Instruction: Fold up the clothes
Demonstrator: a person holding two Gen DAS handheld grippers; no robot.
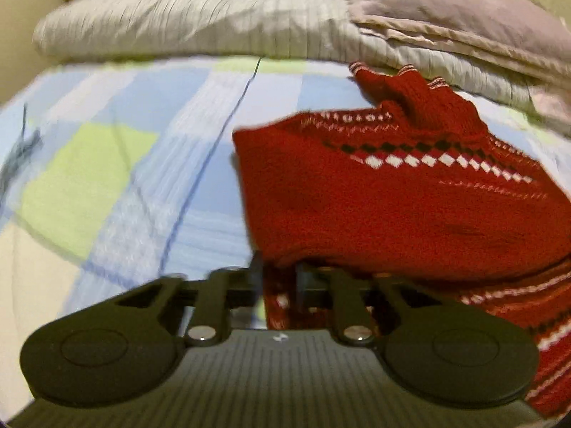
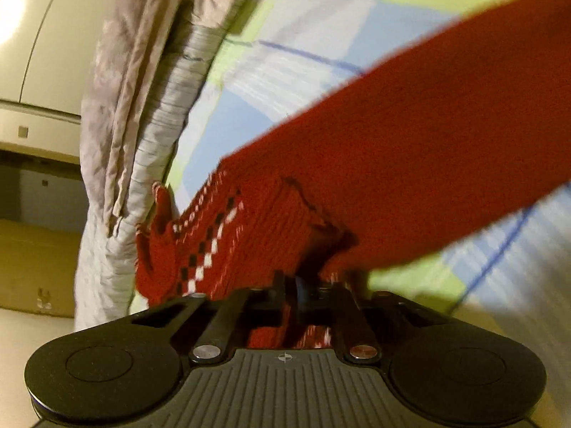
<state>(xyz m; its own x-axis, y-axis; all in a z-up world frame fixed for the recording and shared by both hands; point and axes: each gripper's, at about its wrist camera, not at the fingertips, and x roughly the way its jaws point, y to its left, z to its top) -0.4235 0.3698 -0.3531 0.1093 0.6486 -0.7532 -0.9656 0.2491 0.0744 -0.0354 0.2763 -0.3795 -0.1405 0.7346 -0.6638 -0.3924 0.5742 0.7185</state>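
A red knitted sweater (image 1: 392, 207) with white and black diamond bands lies partly lifted over the checked bedsheet (image 1: 142, 135). My left gripper (image 1: 280, 278) is shut on the sweater's edge, and red knit fills the gap between its fingers. In the right wrist view the same sweater (image 2: 428, 149) stretches up and to the right. My right gripper (image 2: 303, 285) is shut on a bunched fold of it, and the fingertips are hidden in the knit. Both views are blurred by motion.
A grey-white folded duvet (image 1: 185, 21) and a pinkish pillow (image 1: 446, 10) lie along the far side of the bed. In the right wrist view the duvet (image 2: 142, 107) hangs at the left, with wall and floor beyond the bed's edge.
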